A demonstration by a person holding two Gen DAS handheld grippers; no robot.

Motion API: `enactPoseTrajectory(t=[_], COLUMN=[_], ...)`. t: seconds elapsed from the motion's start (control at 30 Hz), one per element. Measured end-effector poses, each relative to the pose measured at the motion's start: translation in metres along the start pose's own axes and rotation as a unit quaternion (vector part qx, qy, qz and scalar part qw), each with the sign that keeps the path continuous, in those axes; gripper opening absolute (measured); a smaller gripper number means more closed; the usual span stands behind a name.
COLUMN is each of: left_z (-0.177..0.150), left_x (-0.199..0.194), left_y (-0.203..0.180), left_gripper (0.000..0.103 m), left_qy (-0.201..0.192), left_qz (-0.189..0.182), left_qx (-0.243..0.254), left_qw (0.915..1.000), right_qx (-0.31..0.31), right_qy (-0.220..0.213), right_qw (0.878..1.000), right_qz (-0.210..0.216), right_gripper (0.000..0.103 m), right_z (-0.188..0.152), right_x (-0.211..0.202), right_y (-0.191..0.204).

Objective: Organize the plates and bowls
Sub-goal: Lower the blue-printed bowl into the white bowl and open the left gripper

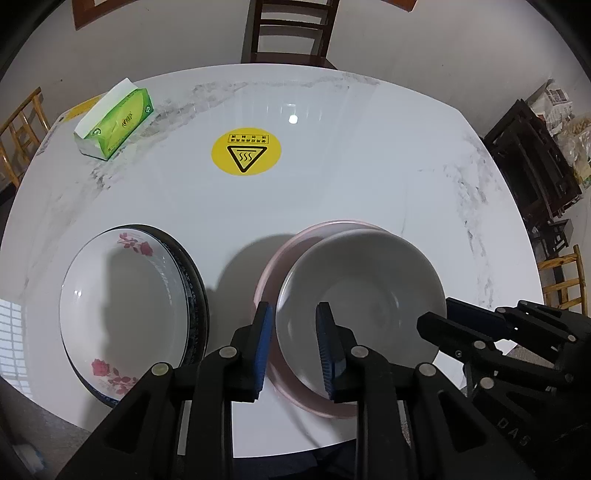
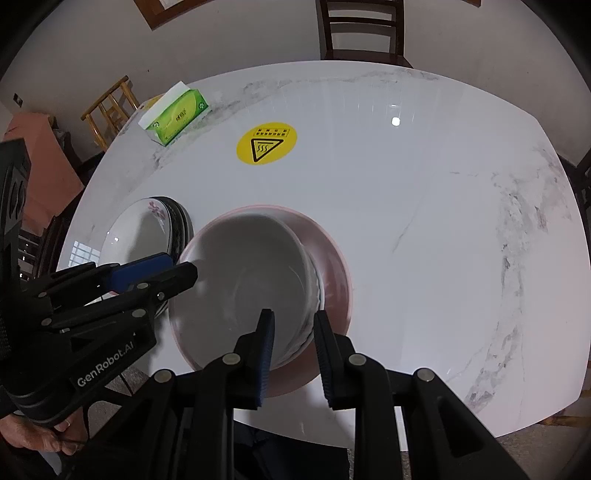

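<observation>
A white bowl [image 1: 362,288] [image 2: 240,273] sits tilted inside a wider pink bowl [image 1: 275,254] [image 2: 334,266] near the table's front edge. My left gripper [image 1: 294,308] [image 2: 181,267] straddles the white bowl's left rim, one blue pad inside and one outside, shut on it. On the opposite rim my right gripper [image 2: 293,314] [image 1: 436,314] holds the bowl's wall between its pads. To the left lies a rose-patterned white plate [image 1: 122,295] [image 2: 140,225] stacked on dark-rimmed plates [image 1: 197,291].
The white marble table [image 1: 369,177] carries a green tissue box [image 1: 116,122] at the back left and a yellow hot-surface sticker [image 1: 245,151] in the middle. A dark chair [image 1: 291,33] stands behind it, wooden chairs at the sides. A person's hand [image 2: 44,439] holds the left gripper.
</observation>
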State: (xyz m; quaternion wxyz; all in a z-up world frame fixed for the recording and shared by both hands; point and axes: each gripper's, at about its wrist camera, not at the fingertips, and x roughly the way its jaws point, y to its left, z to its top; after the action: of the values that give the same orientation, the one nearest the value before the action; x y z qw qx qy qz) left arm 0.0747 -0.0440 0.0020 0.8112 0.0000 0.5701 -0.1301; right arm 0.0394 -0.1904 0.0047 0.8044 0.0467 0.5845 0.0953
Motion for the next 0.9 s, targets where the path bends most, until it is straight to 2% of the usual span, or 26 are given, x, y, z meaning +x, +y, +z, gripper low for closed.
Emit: enactPoseTrajectory(t=[0.17,0.7,0.9], left_z=[-0.001,-0.014,-0.021], left_x=[-0.006,-0.014,-0.013], left_y=[0.005,0.037,0.047], left_gripper=[0.03,0.038,0.04], left_qy=[-0.007,-0.018,-0.017], left_qz=[0.001,-0.008,-0.015], left_qx=[-0.005,-0.046,-0.064], left_qw=[1.0,0.9987,0.9977], right_qx=[0.016,0.033,0.04], right_qy=[0.0,-0.001,-0.014], right_qw=[1.0,0.999,0.998], right_qz=[0.008,0.013,0.038], right_gripper=[0.024,0.023,0.023], right_z=[-0.001,-0.004,-0.009], right_x=[-0.001,0.005,-0.006], right_y=[-0.007,-0.019,-0.022])
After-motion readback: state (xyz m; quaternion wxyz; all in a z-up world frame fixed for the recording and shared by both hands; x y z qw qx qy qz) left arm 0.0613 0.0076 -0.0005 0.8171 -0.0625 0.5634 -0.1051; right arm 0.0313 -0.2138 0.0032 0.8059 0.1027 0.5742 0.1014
